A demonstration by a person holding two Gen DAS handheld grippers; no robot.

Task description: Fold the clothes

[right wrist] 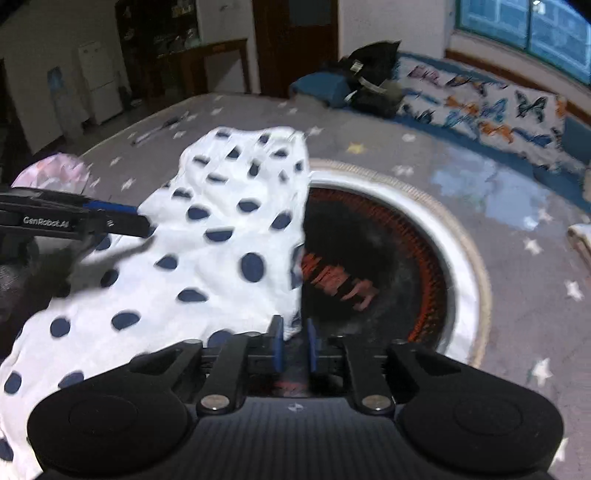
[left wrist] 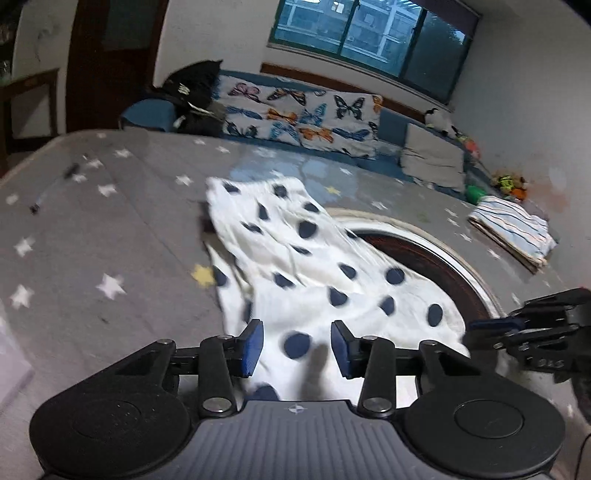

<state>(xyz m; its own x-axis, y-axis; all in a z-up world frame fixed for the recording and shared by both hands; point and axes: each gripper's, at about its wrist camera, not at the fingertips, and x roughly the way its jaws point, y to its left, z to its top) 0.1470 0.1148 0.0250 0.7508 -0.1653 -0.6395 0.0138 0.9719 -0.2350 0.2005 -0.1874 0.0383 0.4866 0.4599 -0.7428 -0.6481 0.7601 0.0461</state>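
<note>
White garment with dark blue polka dots (left wrist: 314, 266) lies rumpled on the grey star-patterned bed (left wrist: 92, 229), draped from the middle of the bed toward its near edge and overlapping the left rim of a round white-bordered dark motif (right wrist: 461, 258) printed on the cover. Left tongs (left wrist: 297, 347): blue pads spread wide, poised over the near part of the garment, with cloth showing between them; nothing is gripped. Right tongs (right wrist: 294, 345): pads drawn narrow with a small gap, positioned at the garment's near right edge; whether cloth is pinched between them cannot be told. Each tool appears at the margin of the other's view. Folded striped cloth (left wrist: 513, 232) rests near the bed's far right edge. Butterfly-print quilt (left wrist: 299, 114) and a dark bag (left wrist: 195, 92) lie along the far edge, below the window (left wrist: 369, 33).
</note>
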